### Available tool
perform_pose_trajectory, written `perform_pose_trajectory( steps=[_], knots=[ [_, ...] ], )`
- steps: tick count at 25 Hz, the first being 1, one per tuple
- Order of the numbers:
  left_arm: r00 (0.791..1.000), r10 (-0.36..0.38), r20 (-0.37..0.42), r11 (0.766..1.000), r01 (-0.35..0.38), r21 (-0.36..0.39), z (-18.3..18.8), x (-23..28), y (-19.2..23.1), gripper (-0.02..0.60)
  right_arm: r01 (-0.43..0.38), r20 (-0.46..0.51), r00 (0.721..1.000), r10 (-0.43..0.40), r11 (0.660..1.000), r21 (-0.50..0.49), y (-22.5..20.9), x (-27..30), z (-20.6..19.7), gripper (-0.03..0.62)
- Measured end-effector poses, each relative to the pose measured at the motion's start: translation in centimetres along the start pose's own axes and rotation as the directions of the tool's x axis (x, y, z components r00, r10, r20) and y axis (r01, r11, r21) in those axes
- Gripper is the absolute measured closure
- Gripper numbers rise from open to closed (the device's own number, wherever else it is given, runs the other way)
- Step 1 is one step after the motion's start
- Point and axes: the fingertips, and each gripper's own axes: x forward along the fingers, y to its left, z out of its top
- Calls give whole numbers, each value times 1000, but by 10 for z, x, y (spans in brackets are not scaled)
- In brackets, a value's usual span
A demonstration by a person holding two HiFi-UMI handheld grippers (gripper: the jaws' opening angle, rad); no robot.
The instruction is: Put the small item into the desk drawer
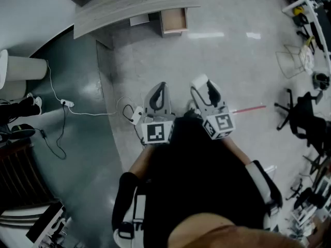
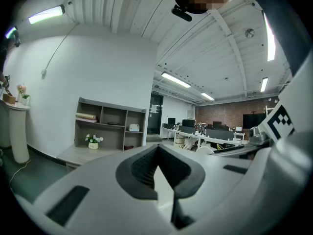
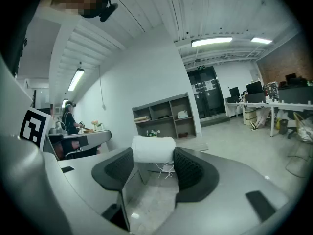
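It's a big open office with a pale speckled floor (image 1: 207, 50) and a darker strip along the left. The curved desk (image 1: 129, 4) stands well ahead with its drawer (image 1: 173, 20) pulled open; from the head view I can't tell what lies inside. The small item, a white roll (image 3: 153, 148), is well apart from the drawer. It sits crosswise between the pads of the right gripper (image 1: 202, 82), whose jaws stand wide and pinch it from both sides. The left gripper (image 2: 156, 153) carries nothing, its jaws pressed together at the tips. On the floor by the two grippers lies a white power strip (image 1: 136, 115) with its cable.

Only the gripper views show the open shelf unit (image 2: 110, 126) against the white wall. It has a pot of flowers (image 2: 93, 140) in the lower left cubby and a small white appliance (image 2: 133, 128) in another. The right gripper view alone shows a person (image 3: 68, 119) at a counter.
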Motion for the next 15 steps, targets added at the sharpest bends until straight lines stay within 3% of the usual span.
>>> perform_pose_trajectory(
  steps=[15],
  knots=[
    [1000, -17, -8, 1000, 17, -6, -3, -3, 8, 584, 15, 9, 1000, -15, 1000, 22, 8, 5, 1, 336]
  ],
)
